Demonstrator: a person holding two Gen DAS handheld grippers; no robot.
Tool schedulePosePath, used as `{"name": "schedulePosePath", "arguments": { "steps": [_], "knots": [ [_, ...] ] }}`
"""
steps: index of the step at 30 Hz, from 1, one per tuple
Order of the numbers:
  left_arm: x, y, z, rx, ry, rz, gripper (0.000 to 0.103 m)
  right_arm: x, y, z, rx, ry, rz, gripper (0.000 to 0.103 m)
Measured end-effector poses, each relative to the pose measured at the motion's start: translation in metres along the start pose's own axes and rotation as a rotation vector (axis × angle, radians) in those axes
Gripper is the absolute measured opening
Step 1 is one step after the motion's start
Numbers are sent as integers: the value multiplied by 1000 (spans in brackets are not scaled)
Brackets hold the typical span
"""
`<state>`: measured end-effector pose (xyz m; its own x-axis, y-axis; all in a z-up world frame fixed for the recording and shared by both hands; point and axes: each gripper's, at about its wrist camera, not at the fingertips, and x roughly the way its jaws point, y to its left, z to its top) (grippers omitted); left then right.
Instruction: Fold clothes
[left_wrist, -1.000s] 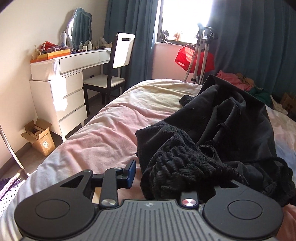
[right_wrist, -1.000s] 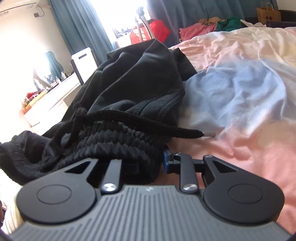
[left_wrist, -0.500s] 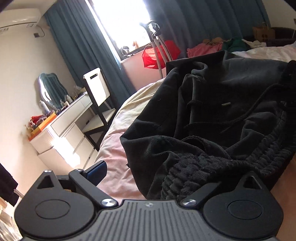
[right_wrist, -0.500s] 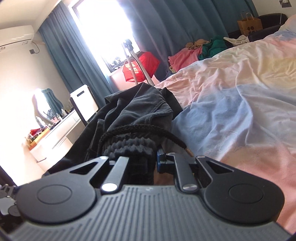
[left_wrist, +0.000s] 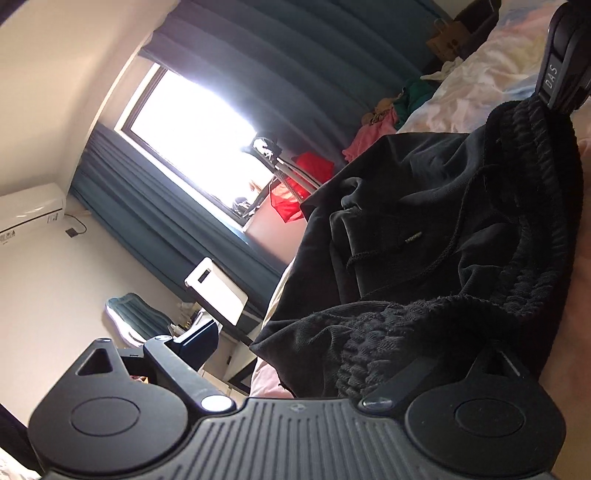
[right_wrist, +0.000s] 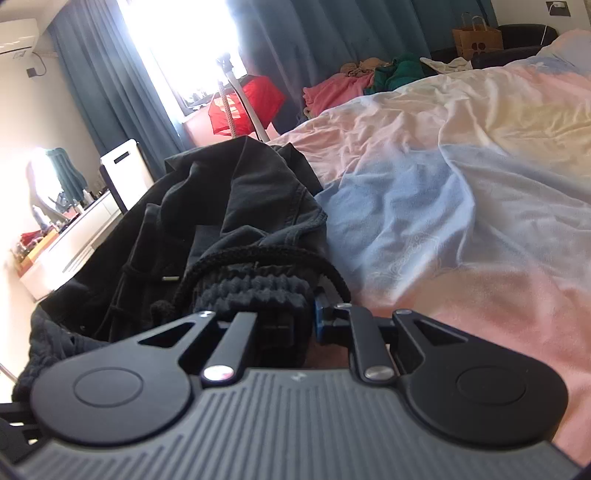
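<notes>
Both grippers, left (left_wrist: 295, 350) and right (right_wrist: 291, 314), clamp the ribbed elastic waistband of crumpled black drawstring trousers (right_wrist: 236, 206) on the pastel duvet (right_wrist: 461, 184).

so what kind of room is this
Most likely a bedroom: a bed with a pastel duvet, a white dressing table with a mirror, and teal curtains at the window.

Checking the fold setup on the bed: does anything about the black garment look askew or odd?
Yes. The black garment lies bunched in a heap on the bedspread, not spread flat. Its ribbed waistband is scrunched at the right gripper, and a loose drawstring trails across the folds.
</notes>
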<state>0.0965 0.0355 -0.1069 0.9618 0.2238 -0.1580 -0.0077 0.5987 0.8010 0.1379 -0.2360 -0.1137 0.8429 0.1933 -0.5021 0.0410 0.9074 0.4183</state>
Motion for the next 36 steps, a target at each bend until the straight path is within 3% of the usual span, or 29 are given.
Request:
{"name": "schedulePosePath", "arguments": {
  "steps": [4,9,11,14,17,22,25,29,36],
  "knots": [
    [5,-6,-8,89,-77,44,94,6,-4,-3,42,31,-10,15],
    [10,-41,-21,333,-183,15,80,11,-9,-5,63,58,-30,22],
    [14,-52,-23,373,-211,-6,54,15,-14,-7,75,89,-51,22],
    [26,-67,-23,399,-218,-34,36,20,-20,-10,84,132,-72,25],
    [40,-73,-19,400,-208,-44,24,24,-22,-13,54,144,-64,25],
    [67,-57,-6,222,-149,-24,17,26,-12,-10,-36,135,-34,19],
    [87,-27,3,27,-145,4,15,19,-13,-8,-6,156,-23,14],
    [124,26,20,-220,-140,54,14,-8,-8,-13,110,192,72,10],
    [191,137,39,-520,-73,127,14,-22,89,-24,70,203,284,10]
  ]
}}
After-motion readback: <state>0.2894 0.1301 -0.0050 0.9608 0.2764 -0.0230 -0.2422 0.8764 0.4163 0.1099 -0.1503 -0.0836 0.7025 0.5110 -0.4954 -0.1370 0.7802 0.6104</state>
